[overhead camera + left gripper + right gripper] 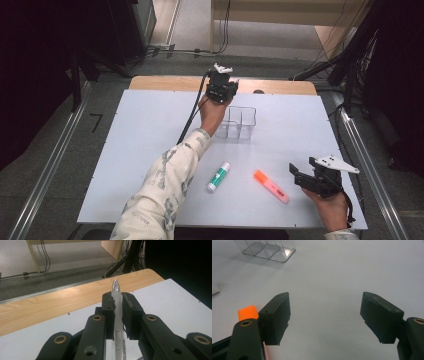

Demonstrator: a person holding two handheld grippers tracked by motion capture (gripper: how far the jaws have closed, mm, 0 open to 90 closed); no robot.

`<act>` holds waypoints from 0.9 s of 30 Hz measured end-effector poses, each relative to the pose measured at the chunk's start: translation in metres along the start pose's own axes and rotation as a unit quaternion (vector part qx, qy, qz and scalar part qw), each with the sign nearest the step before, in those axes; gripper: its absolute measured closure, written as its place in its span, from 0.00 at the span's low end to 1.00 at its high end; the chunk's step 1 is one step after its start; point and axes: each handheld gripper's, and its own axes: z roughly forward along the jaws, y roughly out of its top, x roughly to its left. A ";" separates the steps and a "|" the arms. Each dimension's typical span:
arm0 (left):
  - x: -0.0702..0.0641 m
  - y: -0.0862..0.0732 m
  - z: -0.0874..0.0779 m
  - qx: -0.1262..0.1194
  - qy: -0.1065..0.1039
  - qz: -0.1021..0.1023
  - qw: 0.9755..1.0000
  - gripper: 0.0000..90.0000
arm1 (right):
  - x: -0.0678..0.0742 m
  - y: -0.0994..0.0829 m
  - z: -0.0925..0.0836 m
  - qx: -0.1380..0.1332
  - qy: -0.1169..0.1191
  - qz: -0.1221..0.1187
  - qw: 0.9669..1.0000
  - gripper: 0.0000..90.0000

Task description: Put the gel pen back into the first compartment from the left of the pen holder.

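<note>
Left gripper (118,308) pinches a clear pen (117,293) between its fingers; right gripper (325,317) fingers spread, orange highlighter (248,312) beside them.

White table (150,150); clear organizer (240,122), glue stick (219,176), orange highlighter (271,186).

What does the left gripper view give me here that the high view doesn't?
Left gripper view: a clear pen clamped between the left tool's jaws, its tip poking past them.

High view: the glue stick, the orange highlighter, the clear organizer just right of the left hand, and the right tool open near the highlighter.

Both: the white table and its wooden far edge.
</note>
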 end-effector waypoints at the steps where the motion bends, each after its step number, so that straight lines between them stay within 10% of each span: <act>1: 0.000 0.000 0.000 0.000 0.000 0.000 1.000 0.90 | 0.000 0.000 0.000 0.000 0.000 0.000 1.000 0.25; 27: 0.002 -0.001 -0.002 -0.008 0.006 0.002 1.000 0.90 | 0.000 0.000 0.000 0.003 0.001 0.001 1.000 0.25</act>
